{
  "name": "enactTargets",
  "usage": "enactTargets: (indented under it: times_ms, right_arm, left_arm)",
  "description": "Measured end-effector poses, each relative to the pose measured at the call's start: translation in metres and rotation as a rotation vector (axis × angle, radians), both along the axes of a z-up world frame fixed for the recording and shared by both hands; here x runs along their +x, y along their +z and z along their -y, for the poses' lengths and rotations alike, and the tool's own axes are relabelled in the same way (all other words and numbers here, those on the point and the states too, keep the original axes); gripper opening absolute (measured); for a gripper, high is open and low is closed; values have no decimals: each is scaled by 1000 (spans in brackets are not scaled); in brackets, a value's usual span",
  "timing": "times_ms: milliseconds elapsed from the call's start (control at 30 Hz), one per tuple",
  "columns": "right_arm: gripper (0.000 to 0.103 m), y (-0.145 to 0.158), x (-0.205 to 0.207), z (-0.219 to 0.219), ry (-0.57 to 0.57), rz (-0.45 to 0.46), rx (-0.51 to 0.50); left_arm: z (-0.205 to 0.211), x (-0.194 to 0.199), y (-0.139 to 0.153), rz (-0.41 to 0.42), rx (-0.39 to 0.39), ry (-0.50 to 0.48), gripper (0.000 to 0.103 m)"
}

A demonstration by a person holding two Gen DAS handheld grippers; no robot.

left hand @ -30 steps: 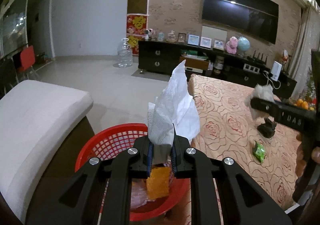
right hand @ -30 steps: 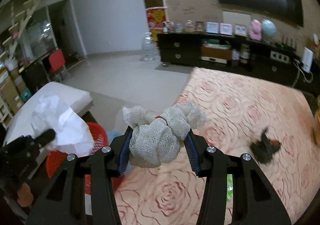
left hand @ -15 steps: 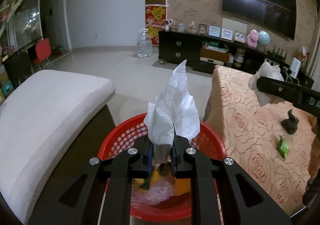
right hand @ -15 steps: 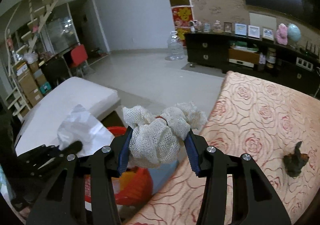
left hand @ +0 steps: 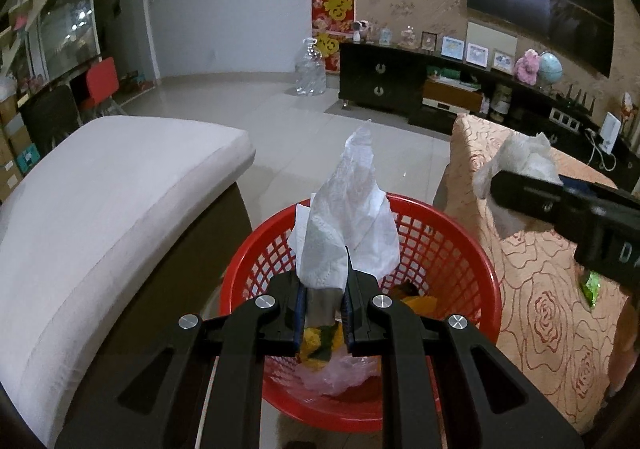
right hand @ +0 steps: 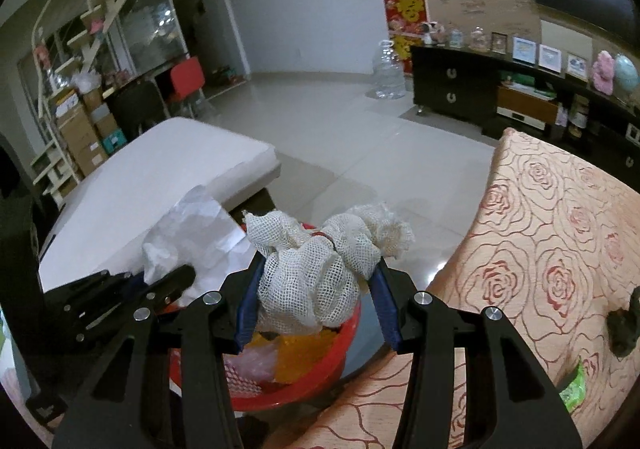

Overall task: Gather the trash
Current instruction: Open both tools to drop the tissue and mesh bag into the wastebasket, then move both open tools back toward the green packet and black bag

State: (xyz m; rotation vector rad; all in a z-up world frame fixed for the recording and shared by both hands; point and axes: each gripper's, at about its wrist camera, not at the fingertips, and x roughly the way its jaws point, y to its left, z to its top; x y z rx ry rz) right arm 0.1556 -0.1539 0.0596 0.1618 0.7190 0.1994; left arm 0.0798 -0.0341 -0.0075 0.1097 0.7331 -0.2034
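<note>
Black left gripper (left hand: 323,303) and right gripper (right hand: 318,303), blue pads, silver screws

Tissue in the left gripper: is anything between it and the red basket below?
Nothing visible. The tissue, clamped in the left gripper, hangs directly over the open red basket; only trash already inside lies beneath it.

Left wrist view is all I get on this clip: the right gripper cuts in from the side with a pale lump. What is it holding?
Observer: The right gripper is shut on a wad of white mesh netting, with a bit of red showing at its top.
Operator: Is that wad over the basket?
Observer: The right wrist view shows it above the red basket, toward the table side; how far over the opening, I cannot tell.
Operator: Anything on the table besides the green wrapper?
Observer: Yes, a small dark object lies on the rose tablecloth, just beyond the green wrapper.
</note>
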Motion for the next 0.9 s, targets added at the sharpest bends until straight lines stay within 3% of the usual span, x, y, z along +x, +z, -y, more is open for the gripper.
enactTargets:
  times_ms: [433, 533, 600, 700, 900]
  right_arm:
    - [49, -11, 13, -5, 33, -37, 16]
    - [55, -15, 16, -5, 43, -48, 20]
    - [59, -18, 16, -7, 50, -58, 28]
    - [65, -20, 16, -5, 51, -68, 42]
    - [70, -15, 11, 3, 28, -62, 73]
  left_arm:
    - [0, 8, -8, -44, 21, 23, 18]
    - [-2, 10, -10, -56, 18, 34, 27]
    - [-4, 10, -10, -59, 12, 39, 41]
    - [-5, 10, -9, -51, 7, 43, 53]
    - [-7, 7, -6, -33, -5, 54, 63]
